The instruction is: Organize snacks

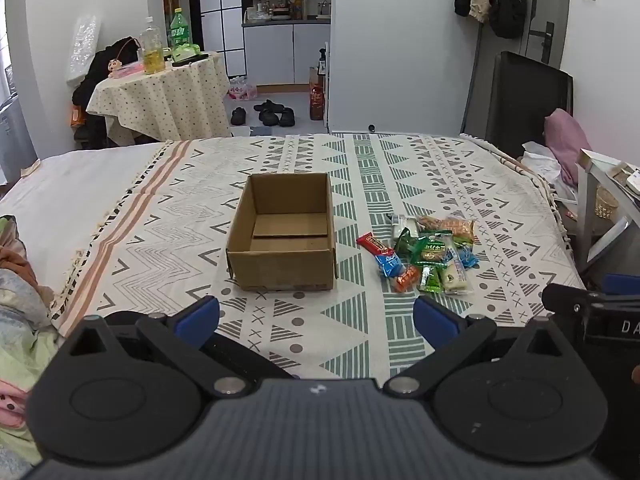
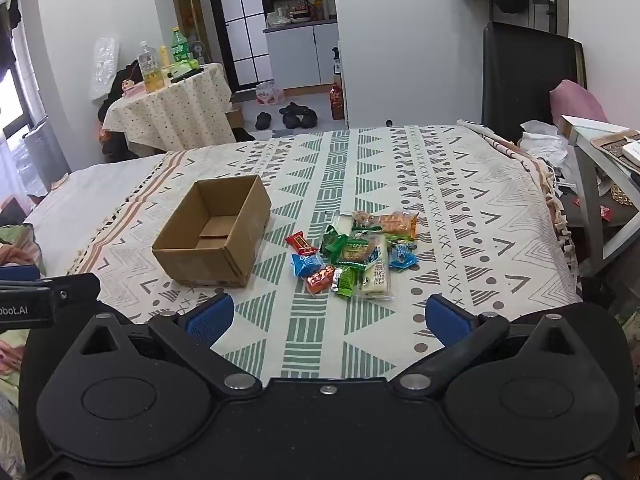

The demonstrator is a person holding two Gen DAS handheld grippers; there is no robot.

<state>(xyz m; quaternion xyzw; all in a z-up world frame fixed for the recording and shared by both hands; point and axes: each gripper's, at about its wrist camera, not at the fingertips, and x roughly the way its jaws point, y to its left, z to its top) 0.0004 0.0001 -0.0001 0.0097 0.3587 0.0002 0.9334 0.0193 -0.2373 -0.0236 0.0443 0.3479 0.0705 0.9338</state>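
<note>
Both my claws, left claw (image 1: 316, 316) and right claw (image 2: 330, 314), gape wide, holding nothing. The cardboard box (image 1: 282, 232) sits at twelve o'clock on the bed (image 1: 480, 184), the snack pile (image 1: 430, 252) at its three o'clock.

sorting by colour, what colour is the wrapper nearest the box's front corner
Blue, with white print; the right wrist view shows it best.

Ahead of the wide-spread jaws of the left gripper (image 1: 316, 318) lies bare patterned bedspread (image 1: 360, 184), then the open brown cardboard box (image 1: 282, 264). Beyond the right gripper (image 2: 329, 314), equally spread, only cloth precedes the heap of coloured snack packets (image 2: 352, 254).
</note>
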